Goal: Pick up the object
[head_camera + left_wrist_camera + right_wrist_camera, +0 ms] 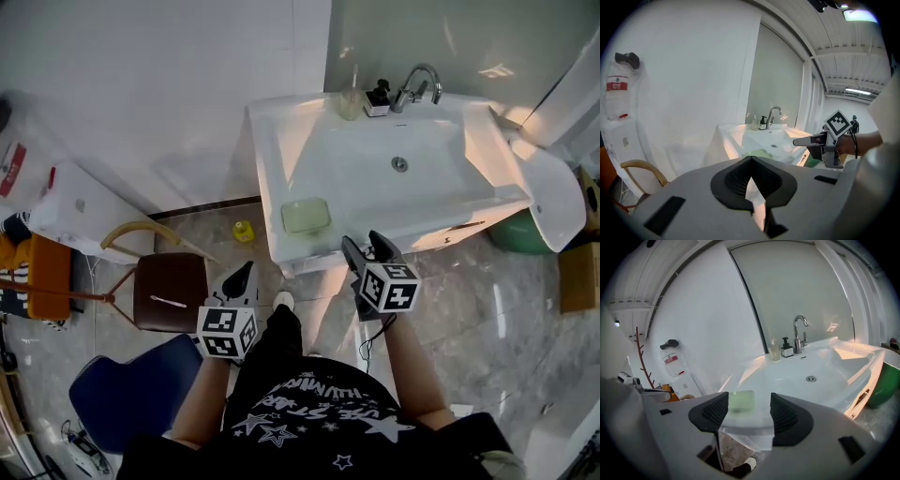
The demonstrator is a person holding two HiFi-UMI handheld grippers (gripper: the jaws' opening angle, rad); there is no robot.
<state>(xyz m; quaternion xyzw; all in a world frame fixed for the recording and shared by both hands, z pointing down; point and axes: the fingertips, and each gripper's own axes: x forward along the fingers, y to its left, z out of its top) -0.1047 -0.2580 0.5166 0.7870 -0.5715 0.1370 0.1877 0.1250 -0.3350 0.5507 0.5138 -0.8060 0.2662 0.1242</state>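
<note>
White basin (pixel 375 187), green block (pixel 306 216) on rim.

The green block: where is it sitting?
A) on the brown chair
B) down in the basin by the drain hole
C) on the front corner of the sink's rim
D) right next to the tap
C: the green block lies flat on the front left corner of the sink rim, outside the basin and far from the tap.
</note>
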